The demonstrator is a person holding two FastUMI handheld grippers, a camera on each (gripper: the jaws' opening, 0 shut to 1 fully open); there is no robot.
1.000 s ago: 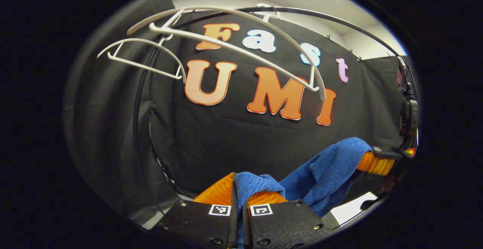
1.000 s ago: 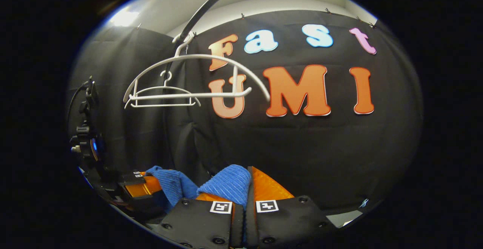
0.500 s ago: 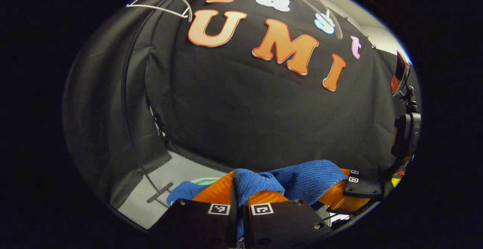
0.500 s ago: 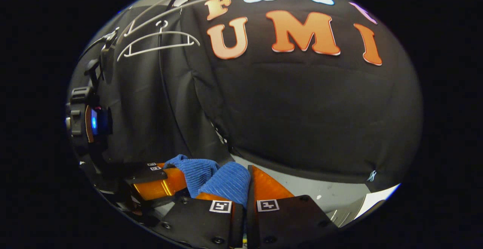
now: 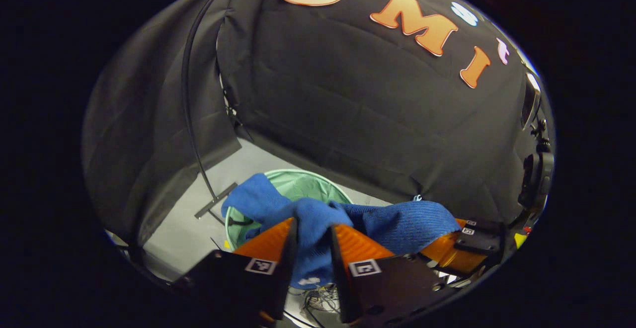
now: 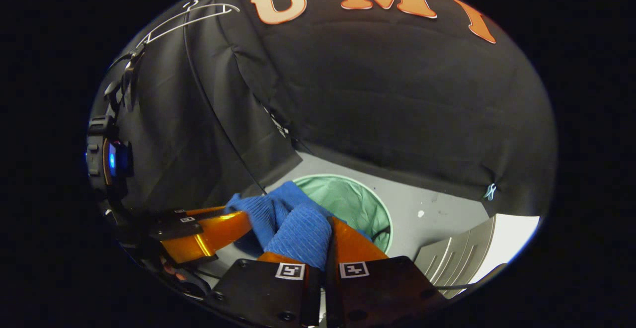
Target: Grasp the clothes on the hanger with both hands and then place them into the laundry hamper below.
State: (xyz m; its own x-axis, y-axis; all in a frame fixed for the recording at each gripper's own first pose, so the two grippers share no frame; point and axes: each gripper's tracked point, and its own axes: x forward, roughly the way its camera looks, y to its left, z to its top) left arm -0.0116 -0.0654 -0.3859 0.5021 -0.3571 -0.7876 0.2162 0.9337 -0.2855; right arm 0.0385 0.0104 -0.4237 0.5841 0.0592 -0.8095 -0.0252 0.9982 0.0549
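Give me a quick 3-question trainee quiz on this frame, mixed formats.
1. True or false: the blue garment is already lying inside the green hamper.
2. What grips the garment? A) left gripper alone B) right gripper alone C) both
3. Fill in: the hamper stands on the ____ floor.

Key: 1 false, it is held over the hamper; 2 C; 3 grey.

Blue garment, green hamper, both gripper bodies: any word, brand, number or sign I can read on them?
No readable word, brand or number on these.
Blue ribbed cloth garment: no tag or print visible.
Pale green round mesh hamper: blank.
Left gripper and right gripper: black-and-white square code markers, patterns only, no letters.
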